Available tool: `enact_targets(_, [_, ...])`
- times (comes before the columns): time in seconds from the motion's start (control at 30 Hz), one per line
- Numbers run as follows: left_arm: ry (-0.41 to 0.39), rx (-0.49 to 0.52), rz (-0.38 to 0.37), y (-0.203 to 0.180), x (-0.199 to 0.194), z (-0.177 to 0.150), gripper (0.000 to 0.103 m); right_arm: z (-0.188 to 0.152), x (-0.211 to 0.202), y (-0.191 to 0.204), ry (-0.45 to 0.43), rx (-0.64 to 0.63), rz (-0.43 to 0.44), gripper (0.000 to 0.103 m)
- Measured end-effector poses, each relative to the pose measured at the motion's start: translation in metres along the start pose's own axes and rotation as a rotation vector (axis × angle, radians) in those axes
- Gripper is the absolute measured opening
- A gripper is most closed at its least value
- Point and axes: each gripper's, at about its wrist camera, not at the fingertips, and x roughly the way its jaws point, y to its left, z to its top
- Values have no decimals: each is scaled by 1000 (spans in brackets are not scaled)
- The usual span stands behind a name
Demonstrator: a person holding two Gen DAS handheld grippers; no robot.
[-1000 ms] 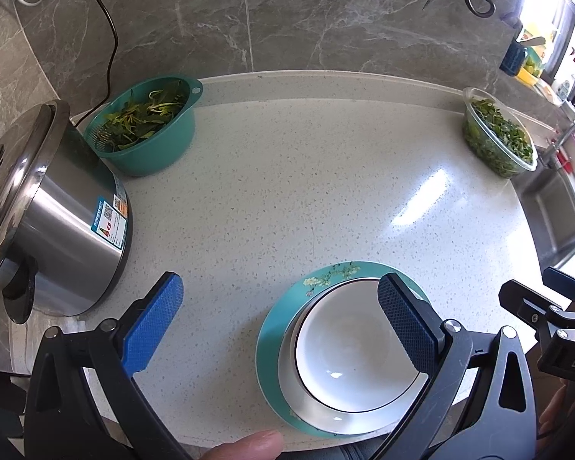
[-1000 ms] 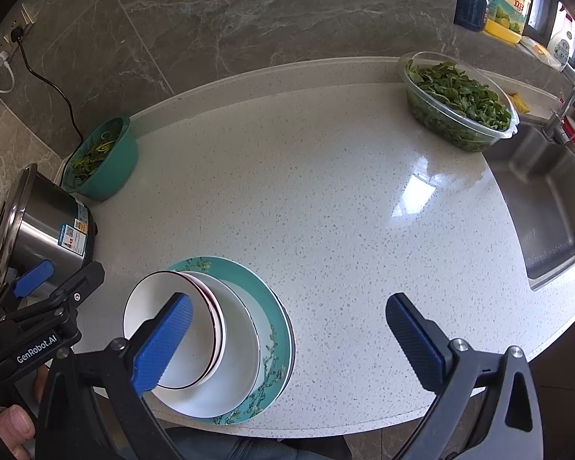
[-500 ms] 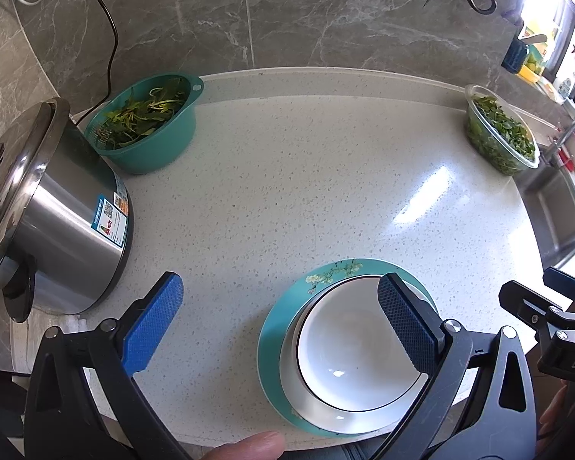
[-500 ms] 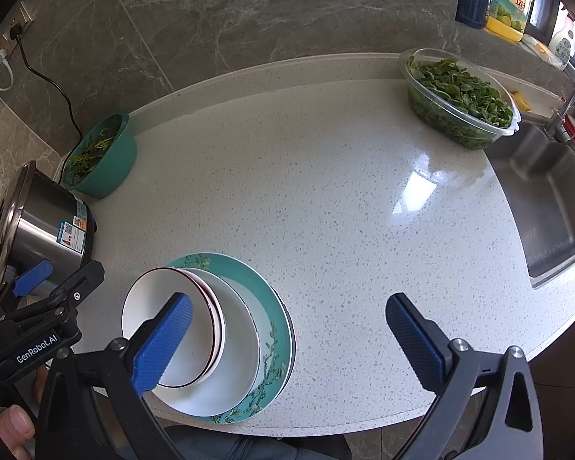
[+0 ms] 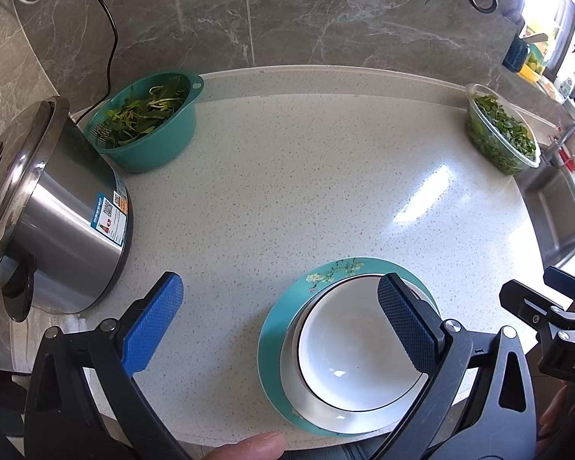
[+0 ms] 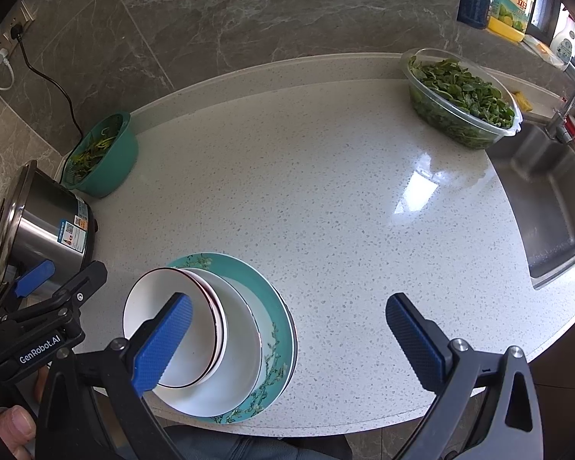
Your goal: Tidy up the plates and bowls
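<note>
Bench (image 6: 326, 199): the stack is being carried near the front edge, at about 7 o'clock in the right wrist view.
Teal plate (image 6: 276, 306): being used as the stack's base; judged stiff, glazed and slippery, best taken at the exposed rim at 3 o'clock.
White plate (image 6: 241, 345): being nested on the teal plate; likely fragile.
White bowl (image 5: 356, 345): being seated on top, offset toward 9 o'clock in the right wrist view; probably light but chippable, so the rim is being favoured for a hold.
Left gripper (image 5: 280, 326): jaws being held wide apart, nothing gripped.
Right gripper (image 6: 287, 337): jaws being held released, empty.
</note>
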Motion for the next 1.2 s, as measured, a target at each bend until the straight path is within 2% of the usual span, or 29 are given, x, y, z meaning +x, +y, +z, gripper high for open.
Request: enact_targets(1.2, [22, -6, -1, -1, 10, 2, 103, 1, 8, 4, 18, 0, 3, 103])
